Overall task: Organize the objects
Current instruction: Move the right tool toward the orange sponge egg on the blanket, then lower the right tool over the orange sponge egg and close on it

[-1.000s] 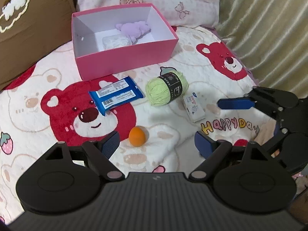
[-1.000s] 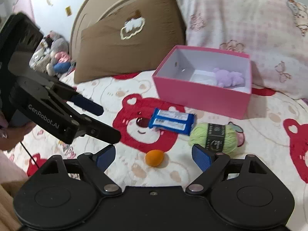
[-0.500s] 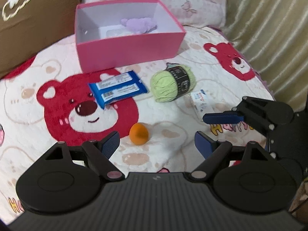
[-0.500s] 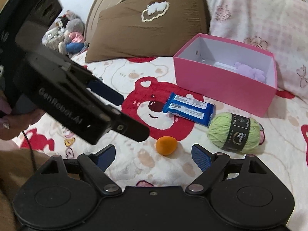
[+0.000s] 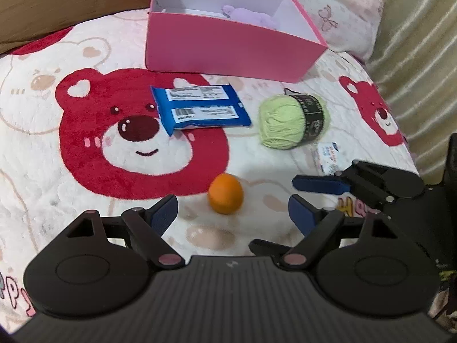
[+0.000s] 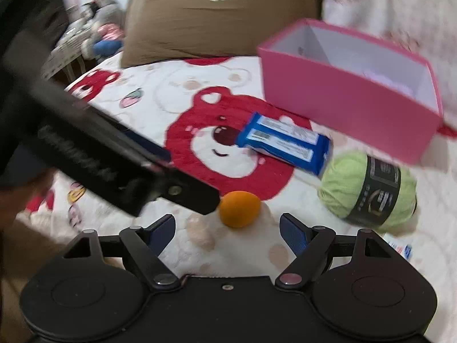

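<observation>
Two grippers of mine hung over the bear-print blanket [image 5: 42, 131], both tilted down toward the small orange ball [image 5: 225, 193]. My left gripper [image 5: 232, 211] had its blue pads spread wide with the jaws closing a little; the ball lay on the blanket just ahead of them, between the two pads' lines but touched by neither. My right gripper [image 6: 227, 228] was likewise wide apart and closing, gripping nothing, with the same ball just beyond its fingertips. In the right wrist view the left gripper's black body crossed the frame from the left, its tip just beside the ball. Beyond the ball lay the blue snack packet [image 5: 200, 108], flat on the red bear's face, and to its right the green yarn ball [image 5: 285, 123] with a dark label band. A small white packet [image 5: 328, 157] sat near the yarn, partly hidden by my right gripper's finger. Farther back stood the open pink box [image 5: 228, 45], with a purple plush toy [image 5: 251, 17] inside it. A brown pillow [image 6: 222, 17] leaned behind the blanket
</observation>
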A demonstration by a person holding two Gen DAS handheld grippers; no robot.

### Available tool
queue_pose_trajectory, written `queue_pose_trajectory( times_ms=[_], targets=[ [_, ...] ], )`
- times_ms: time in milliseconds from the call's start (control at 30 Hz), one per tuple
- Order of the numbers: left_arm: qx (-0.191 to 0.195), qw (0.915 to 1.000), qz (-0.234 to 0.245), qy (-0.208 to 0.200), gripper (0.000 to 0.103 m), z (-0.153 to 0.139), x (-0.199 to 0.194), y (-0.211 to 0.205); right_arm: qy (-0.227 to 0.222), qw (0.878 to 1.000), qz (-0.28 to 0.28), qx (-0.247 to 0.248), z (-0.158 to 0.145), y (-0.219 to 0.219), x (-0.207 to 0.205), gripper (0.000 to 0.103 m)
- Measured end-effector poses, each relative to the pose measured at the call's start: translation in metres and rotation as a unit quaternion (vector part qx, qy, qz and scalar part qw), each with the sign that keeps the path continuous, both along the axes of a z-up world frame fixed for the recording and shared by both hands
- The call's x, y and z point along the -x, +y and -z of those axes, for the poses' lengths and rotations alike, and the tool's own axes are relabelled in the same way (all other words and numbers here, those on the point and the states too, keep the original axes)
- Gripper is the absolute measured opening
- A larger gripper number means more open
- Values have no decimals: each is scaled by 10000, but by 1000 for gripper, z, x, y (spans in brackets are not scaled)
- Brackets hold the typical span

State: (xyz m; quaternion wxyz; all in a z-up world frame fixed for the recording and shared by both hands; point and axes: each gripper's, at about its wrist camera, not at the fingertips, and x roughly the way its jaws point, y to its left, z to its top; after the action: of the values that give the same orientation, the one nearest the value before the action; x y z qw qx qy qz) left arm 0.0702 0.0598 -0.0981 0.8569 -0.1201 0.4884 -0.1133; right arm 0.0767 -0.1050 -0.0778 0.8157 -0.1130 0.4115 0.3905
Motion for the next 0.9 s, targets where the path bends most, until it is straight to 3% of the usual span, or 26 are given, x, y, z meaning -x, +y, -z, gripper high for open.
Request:
queue_pose_trajectory(
  times_ms=[167, 333, 400, 433, 567, 833, 900],
  targets=[
    [-189, 9995, -44, -237, 81, 15, 2, -3, 153, 9990, 294, -288, 25, 0, -5, 83],
    [-112, 9992, -260, -293, 78, 29, 1, 2, 143, 9983, 427, -369, 46, -1, 2, 75],
    [-179, 9992, -227, -263, 75, 35, -1, 2, 193, 9981, 402, -421, 51, -3, -1, 57],
    [-231, 9993, -234, -178, 72, 39, -3, 2, 263, 9980, 365, -447, 53, -3, -3, 53],
    [-5, 9996, -271, -34, 65, 52, -5, 6, 201, 9982, 411, -386, 59, 0, -5, 52],
    [327, 9990, -229, -198, 45, 52, -7, 5, 84, 9968, 589, -537, 58, 6, -7, 53],
    [337, 9991, -155, -203, 35, 52, -9, 1, 139, 9966, 611, -536, 60, 10, -12, 53]
  ],
)
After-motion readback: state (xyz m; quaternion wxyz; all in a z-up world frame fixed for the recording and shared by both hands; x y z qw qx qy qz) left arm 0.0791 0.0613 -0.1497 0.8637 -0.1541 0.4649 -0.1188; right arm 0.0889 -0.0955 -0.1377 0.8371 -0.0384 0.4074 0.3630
